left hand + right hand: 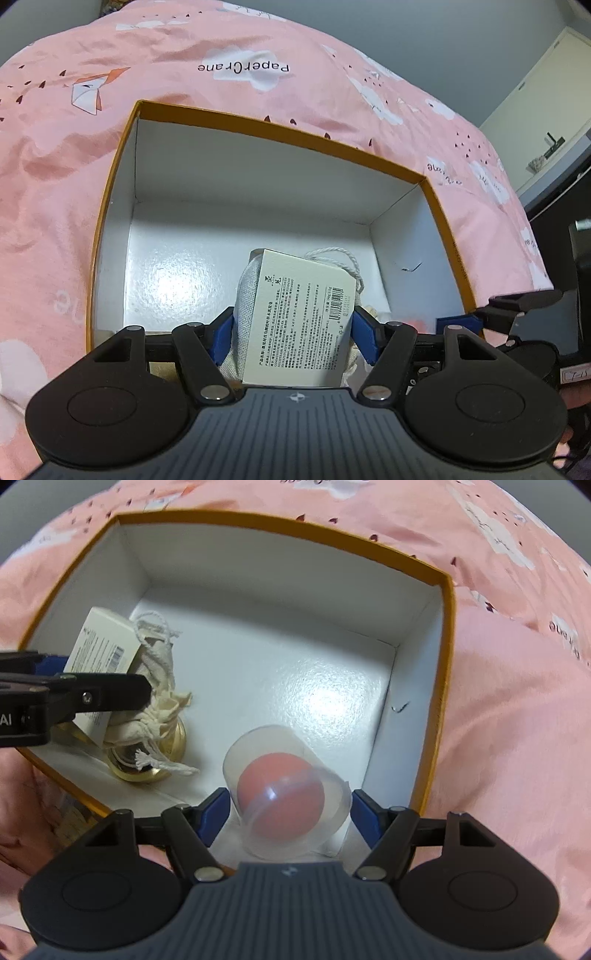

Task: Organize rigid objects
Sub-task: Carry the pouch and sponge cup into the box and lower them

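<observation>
Right wrist view shows the pink bedcover point(509, 738) under everything, soft and wrinkled, so the box point(448, 686) on it has no firm ground. This box, orange outside and white inside, has stiff tall walls, and both grippers reach down into it.

In the left part of the box lies a cloth pouch point(159, 686) with a paper tag point(303, 321) and loose white strings. A golden round thing point(147, 764), maybe a tin, lies against it; the view is too poor to be sure. The left gripper point(291, 330) has its blue pads on both sides of the pouch and tag, at middle width, and seems to hold them. The pouch is soft and will give under the pads, the tag bends easily, and the strings can catch on a finger.

The right gripper point(290, 810) is closed around a clear plastic capsule point(286, 794) with a pink ball inside, low over the floor of the box near the front wall. The capsule looks light, smooth and rather slippery, and a thin shell may crack or pop open under strong pressure. I judge the best hold is across its widest part.

The left gripper's finger stands near the capsule's side, and the walls limit sideways movement.
</observation>
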Available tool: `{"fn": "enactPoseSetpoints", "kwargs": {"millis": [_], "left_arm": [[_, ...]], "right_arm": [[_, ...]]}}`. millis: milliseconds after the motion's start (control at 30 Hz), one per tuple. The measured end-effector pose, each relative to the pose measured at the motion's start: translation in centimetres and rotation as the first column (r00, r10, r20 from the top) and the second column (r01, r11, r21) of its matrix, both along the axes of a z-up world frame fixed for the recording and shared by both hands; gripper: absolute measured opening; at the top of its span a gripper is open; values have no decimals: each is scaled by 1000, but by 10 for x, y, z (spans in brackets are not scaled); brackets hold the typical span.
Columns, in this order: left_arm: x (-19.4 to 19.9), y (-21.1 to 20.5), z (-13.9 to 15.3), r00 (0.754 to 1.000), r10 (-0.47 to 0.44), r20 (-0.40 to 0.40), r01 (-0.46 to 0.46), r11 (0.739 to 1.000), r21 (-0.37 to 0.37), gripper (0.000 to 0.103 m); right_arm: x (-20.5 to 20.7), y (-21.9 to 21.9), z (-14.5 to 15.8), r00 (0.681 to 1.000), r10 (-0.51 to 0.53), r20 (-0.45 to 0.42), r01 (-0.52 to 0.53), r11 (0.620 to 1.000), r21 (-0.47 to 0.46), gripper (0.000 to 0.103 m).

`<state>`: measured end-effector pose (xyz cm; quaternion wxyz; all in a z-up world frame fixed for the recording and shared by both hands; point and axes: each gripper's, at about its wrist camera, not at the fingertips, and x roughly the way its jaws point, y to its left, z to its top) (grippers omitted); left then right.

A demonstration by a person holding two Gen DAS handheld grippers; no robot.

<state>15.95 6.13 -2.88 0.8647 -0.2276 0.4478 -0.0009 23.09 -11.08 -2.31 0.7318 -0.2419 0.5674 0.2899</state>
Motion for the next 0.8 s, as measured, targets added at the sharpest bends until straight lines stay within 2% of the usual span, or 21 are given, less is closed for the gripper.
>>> {"fn": "enactPoseSetpoints", "kwargs": {"millis": [200,367,533,633,800], "left_arm": [[6,6,-4,1000,-8,-26,8,1000,4,75],[10,10,-7,999,-9,-45,9,1000,-6,75],[13,11,-8,999,-8,-46,7,1000,-29,75],[16,11,-7,999,-20,-40,18,999,-41,75],[20,6,-6,998,-44,-53,42,999,-35,75]], "right_arm": [[12,16,-4,996,33,-80,-37,998,-46,68],[21,22,-5,995,35,-91,-39,998,-44,67],[19,26,0,996,71,-53,-74,996,-41,66],[15,31,-1,990,128,-59,-130,991,-35,56],[14,35,-4,981,189,-50,-192,980,-53,57]]}}
